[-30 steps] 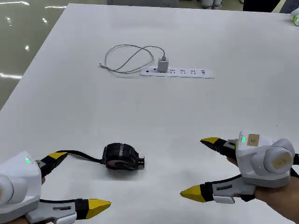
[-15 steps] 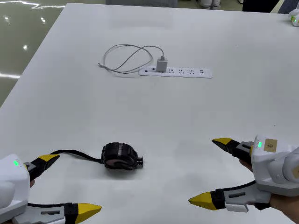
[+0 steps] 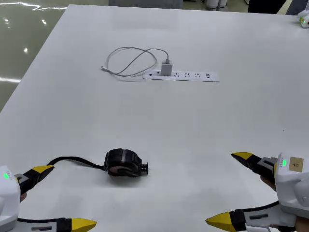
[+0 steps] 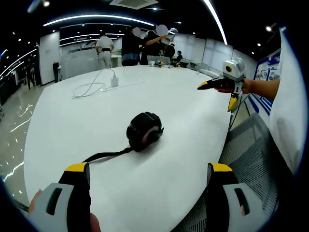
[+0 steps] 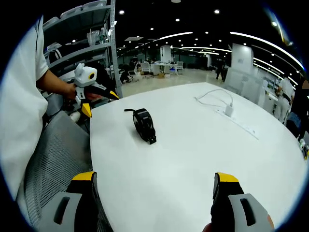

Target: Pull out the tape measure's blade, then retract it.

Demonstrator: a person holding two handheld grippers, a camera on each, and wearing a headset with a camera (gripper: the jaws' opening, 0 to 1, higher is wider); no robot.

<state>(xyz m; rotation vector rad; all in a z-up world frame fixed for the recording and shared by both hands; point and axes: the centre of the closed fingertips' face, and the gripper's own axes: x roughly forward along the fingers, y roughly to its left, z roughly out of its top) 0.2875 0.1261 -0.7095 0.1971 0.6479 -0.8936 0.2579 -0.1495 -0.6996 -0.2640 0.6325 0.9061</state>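
Your tape measure lies on the white table, between your two grippers and closer to the left one. Its black strap trails toward your left gripper, whose jaws are spread wide and hold nothing. Your right gripper is spread wide too, well apart from the tape measure. A power strip with a charger lies far back.

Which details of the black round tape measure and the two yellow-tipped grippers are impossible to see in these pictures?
- Black round tape measure: the blade's markings are hidden inside the case.
- Its side label: too small and blurred in both gripper views.
- Black strap: in the head view its far end lies close to the left gripper; touching or apart, cannot tell.
- Right gripper: body cut off by the head view's bottom edge.
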